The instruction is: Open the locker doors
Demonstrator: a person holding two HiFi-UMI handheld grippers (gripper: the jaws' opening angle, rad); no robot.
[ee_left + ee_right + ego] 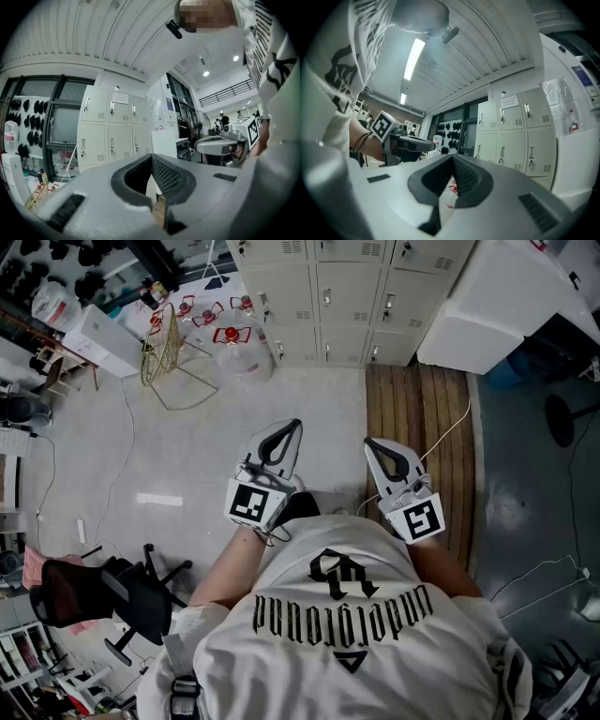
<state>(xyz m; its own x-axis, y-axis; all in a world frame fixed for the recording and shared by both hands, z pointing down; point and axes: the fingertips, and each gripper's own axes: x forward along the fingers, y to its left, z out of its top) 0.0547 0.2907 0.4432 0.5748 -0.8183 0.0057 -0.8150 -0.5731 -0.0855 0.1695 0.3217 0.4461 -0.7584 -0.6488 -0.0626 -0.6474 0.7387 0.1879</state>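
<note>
A bank of pale grey lockers (337, 296) stands against the far wall, every door shut; it also shows in the left gripper view as lockers (110, 133) and in the right gripper view as lockers (520, 133). Both grippers are held close to the person's chest, well short of the lockers. My left gripper (292, 425) is shut with nothing in it, jaws touching at the tip (151, 156). My right gripper (368, 442) is likewise shut and empty, jaws meeting (453, 157).
A wooden strip of floor (417, 427) runs from the lockers toward the person. A white box-like unit (487, 306) stands right of the lockers. A gold wire stool (169, 357), a clear water jug (234, 348) and a black office chair (122, 601) sit on the left.
</note>
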